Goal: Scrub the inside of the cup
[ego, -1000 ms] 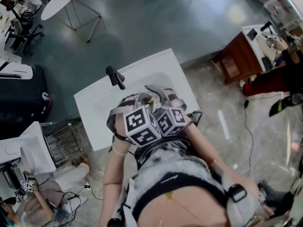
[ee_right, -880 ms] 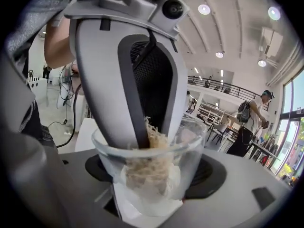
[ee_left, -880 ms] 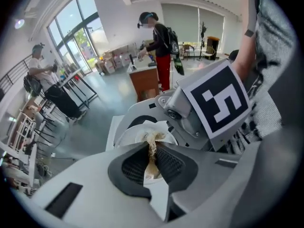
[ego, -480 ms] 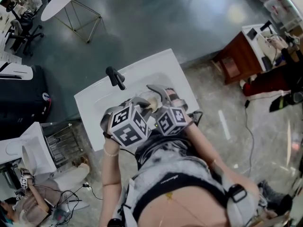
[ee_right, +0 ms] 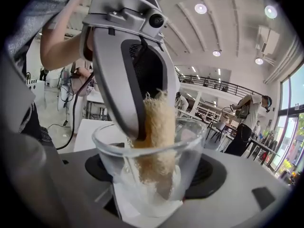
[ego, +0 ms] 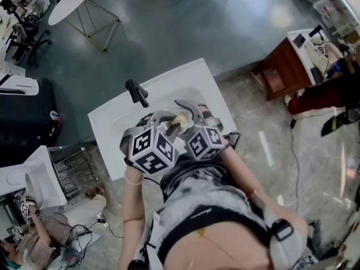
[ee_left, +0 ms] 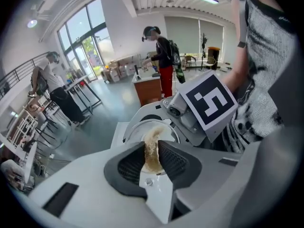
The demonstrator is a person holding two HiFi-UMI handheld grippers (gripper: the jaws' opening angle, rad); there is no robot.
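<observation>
The right gripper [ee_right: 154, 175] clasps a clear cup [ee_right: 190, 146] while the left gripper [ee_right: 145, 122], its jaws just eased wider, dips a tan scrubber [ee_right: 159, 141] inside.

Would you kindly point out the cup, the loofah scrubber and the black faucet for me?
cup [ee_right: 190, 167]: right gripper view, on its clear side wall.
loofah scrubber [ee_right: 159, 127]: right gripper view, on its fibrous middle.
black faucet [ego: 138, 93]: head view, on its dark body.

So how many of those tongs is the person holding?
2, both in view. Left tongs, whose jaws have just been opening, grip a fibrous sponge dipped in the glass cup; right tongs clamp that cup.
</observation>
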